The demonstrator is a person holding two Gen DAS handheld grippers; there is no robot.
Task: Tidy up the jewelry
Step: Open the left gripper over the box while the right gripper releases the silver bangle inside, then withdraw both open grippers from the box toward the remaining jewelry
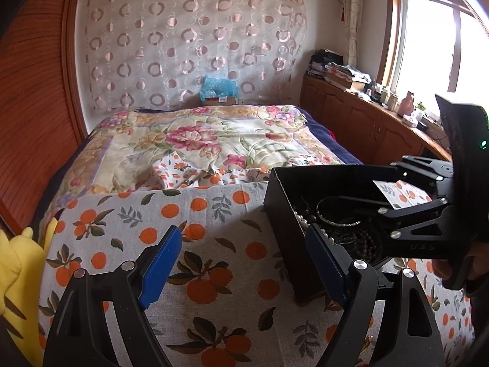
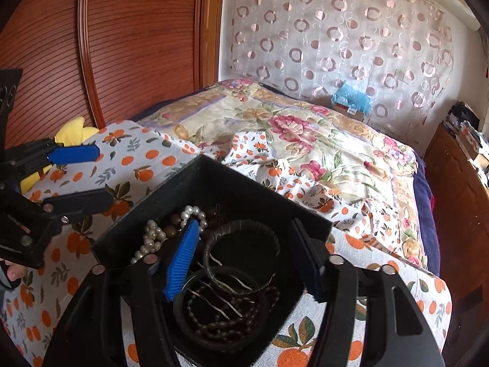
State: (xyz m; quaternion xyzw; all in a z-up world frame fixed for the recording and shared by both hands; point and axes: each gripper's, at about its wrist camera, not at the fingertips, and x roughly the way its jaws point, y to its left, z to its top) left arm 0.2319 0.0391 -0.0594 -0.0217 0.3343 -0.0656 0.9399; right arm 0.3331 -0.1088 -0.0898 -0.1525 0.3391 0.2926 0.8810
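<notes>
Jewelry (image 2: 226, 287), pearls and dark bead strands and bangles, lies in a black box (image 2: 232, 183) at lower centre of the right wrist view, under the right gripper (image 2: 244, 263), whose fingers stand apart holding nothing. Left gripper (image 1: 244, 263) fingers gape wide and empty over the orange-print cloth (image 1: 214, 214), one finger just beside the box wall.

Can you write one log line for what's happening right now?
left gripper: open, empty, beside black box | right gripper: open, over jewelry in box
</notes>
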